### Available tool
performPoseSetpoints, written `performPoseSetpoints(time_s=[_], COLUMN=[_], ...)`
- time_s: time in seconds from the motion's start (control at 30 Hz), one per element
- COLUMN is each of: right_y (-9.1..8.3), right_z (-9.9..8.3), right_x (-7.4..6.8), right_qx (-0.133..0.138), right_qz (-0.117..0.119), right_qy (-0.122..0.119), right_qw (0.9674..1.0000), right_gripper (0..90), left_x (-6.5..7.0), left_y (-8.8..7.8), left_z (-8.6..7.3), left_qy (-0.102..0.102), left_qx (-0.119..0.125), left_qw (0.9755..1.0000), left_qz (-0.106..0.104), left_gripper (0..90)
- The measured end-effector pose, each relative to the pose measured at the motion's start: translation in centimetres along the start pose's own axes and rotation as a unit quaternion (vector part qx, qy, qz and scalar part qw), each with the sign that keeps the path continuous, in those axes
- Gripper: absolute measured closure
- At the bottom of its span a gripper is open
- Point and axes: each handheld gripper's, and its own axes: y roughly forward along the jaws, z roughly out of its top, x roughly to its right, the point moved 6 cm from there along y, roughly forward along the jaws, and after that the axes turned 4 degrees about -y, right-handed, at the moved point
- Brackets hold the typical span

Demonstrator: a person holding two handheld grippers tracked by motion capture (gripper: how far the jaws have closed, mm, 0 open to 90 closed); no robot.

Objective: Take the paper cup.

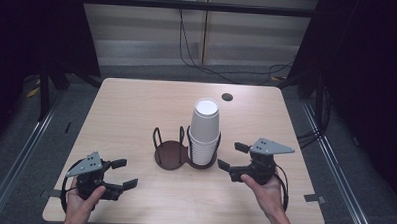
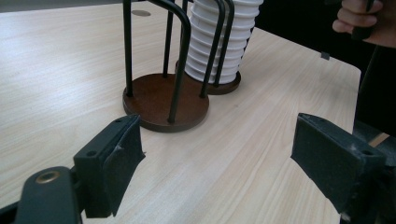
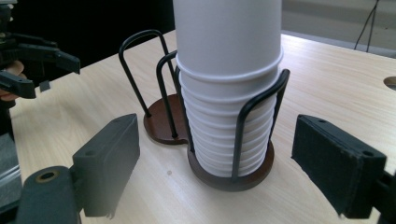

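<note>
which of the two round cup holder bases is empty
The left base, nearer the left gripper; its wire hoops hold nothing, while the right base holds the white cup stack.

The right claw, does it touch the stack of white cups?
Apart. The right gripper view shows the right claw open, with bare table between its jaws and the stack of white cups.

Wooden table [image 1: 136, 110], cup holder [image 1: 171, 156], cups [image 1: 205, 127]

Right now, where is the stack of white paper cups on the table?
In the high view, the stack of white paper cups stands near the table's middle, in the right ring of the two-ring wire holder, just beyond the right gripper.
</note>
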Motion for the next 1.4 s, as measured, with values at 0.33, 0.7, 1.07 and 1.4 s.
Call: performPoseSetpoints(time_s=[0.33,0.7,1.07,1.4], right_y=[0.6,2.2,3.4,5.5], right_z=[2.4,5.9,7.6,9.0], right_x=[0.8,0.5,1.1,1.8], right_qx=[-0.015,-0.016,-0.031,-0.048], right_qz=[0.009,0.029,0.032,0.047], right_qy=[-0.006,-0.017,-0.025,-0.029], right_qw=[0.9998,0.9993,0.9987,0.9973], right_gripper=[14.2,14.1,14.2,13.8], left_x=[0.3,0.4,0.1,0.1], left_y=[-0.1,-0.2,0.1,0.2], left_z=[-0.1,0.0,-0.2,-0.2], left_qy=[0.001,0.008,-0.014,-0.005], left_qx=[-0.004,-0.005,-0.006,-0.012], left_qw=[1.0000,0.9999,0.9998,0.9999], left_qz=[-0.004,-0.007,-0.014,-0.007], left_gripper=[16.1,16.4,16.4,16.4])
